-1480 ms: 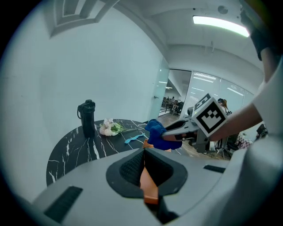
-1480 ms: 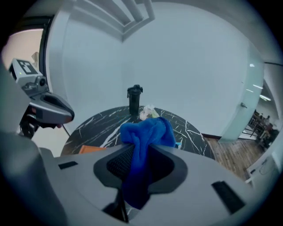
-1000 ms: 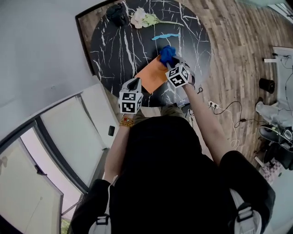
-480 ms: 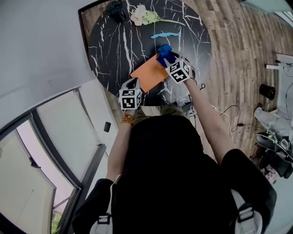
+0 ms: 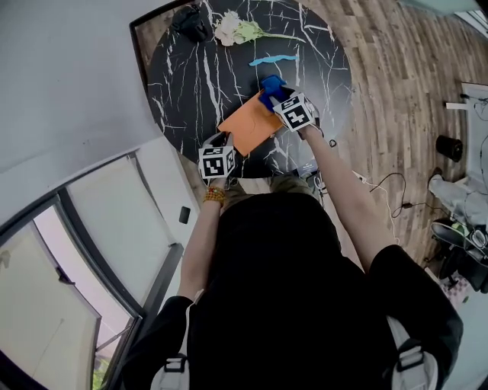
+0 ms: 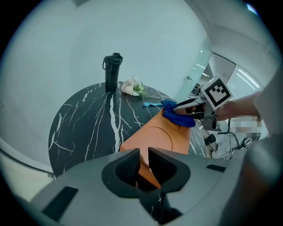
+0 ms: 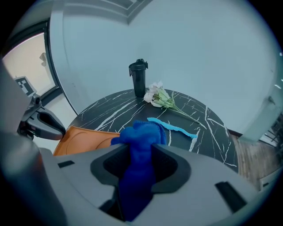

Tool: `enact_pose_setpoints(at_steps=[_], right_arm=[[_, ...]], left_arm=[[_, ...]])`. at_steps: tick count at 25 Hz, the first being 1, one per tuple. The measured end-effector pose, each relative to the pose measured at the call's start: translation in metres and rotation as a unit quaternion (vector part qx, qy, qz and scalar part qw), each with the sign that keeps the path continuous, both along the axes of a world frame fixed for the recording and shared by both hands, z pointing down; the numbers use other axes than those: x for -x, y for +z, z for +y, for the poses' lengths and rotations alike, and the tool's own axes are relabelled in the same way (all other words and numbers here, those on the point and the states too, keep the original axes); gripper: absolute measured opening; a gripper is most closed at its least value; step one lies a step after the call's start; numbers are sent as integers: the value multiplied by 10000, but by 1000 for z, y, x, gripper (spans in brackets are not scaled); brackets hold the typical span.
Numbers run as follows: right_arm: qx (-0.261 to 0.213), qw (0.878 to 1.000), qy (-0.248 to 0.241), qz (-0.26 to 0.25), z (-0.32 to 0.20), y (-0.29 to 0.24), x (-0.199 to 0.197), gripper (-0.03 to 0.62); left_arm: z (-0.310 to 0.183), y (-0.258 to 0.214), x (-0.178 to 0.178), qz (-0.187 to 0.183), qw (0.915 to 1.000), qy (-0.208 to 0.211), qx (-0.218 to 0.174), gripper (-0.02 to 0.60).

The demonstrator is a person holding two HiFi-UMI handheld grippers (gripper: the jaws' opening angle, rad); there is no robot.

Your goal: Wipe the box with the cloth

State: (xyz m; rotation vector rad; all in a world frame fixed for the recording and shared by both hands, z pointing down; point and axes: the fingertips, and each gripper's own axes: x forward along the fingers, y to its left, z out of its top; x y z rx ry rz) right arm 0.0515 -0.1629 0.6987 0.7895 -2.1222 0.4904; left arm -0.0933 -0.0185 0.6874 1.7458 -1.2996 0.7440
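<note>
An orange flat box (image 5: 250,122) lies near the front edge of the round black marble table (image 5: 191,76). My right gripper (image 5: 276,95) is shut on a bunched blue cloth (image 5: 271,85), which rests on the box's far end. In the right gripper view the cloth (image 7: 141,137) fills the jaws, with the box (image 7: 84,139) to the left. My left gripper (image 6: 143,153) is at the box's near corner (image 6: 163,137). Its jaws have just been opening and stand slightly apart, with the corner's edge between them.
A black bottle (image 5: 191,21) and a bunch of white flowers (image 5: 240,30) stand at the table's far side. A light blue strip (image 5: 274,59) lies beyond the box. A white wall and window panels are left of the table; cables and gear lie on the wooden floor at right.
The right gripper with the cloth has slid a little to the left over the box's far end. The left gripper stays at the near corner, slightly lower.
</note>
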Motion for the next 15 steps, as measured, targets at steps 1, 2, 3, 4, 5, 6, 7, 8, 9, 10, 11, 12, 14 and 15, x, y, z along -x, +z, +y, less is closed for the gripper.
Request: enact_pose_setpoints(at_steps=[1,2,3,4,5,6,7,8,9,10,11,12,14,15], right_arm=[[-45,10000,28,-23,0,-1,2,138],[-70,10000,61,-20,0,-3,4,138],[-65,9999,96,18,1,-4,5,138],[-56,9999,129,67,2,-5,7,138],[-58,9998,157,109,3,-6,10,138],[-71,9997,174,147,4,-7,14,138],[-96,9996,172,193,5,-8,18,138],[-145,9995,134,266,6,-9,22,138],[-241,9990,38,370,8,-11,24,138],[-394,9979,-124,493,10,-12,26,138],[-579,9959,-328,618,12,-12,25,138],[-743,9933,-517,720,14,-12,24,136],[-857,9911,-661,772,16,-12,20,120],[-808,9923,-598,723,15,-11,17,117]], left_arm=[[0,-1,0,5,10000,79,-12,58],[0,-1,0,11,9998,184,-13,53],[-1,-1,-1,7,9996,297,-4,52],[-2,-1,-2,-25,9992,395,6,52],[-3,-1,0,-86,9989,460,6,52],[-3,-2,3,-161,9987,487,-5,54],[-3,-3,8,-232,9986,478,-26,58],[-1,-5,14,-284,9986,441,-48,65],[2,-5,20,-308,9988,383,-52,69],[6,-5,24,-298,9991,304,-25,69],[9,-5,27,-252,9995,211,31,69],[12,-4,27,-185,9997,130,100,69],[14,-3,23,-70,9997,111,194,87],[12,-2,20,-42,9996,156,211,87]])
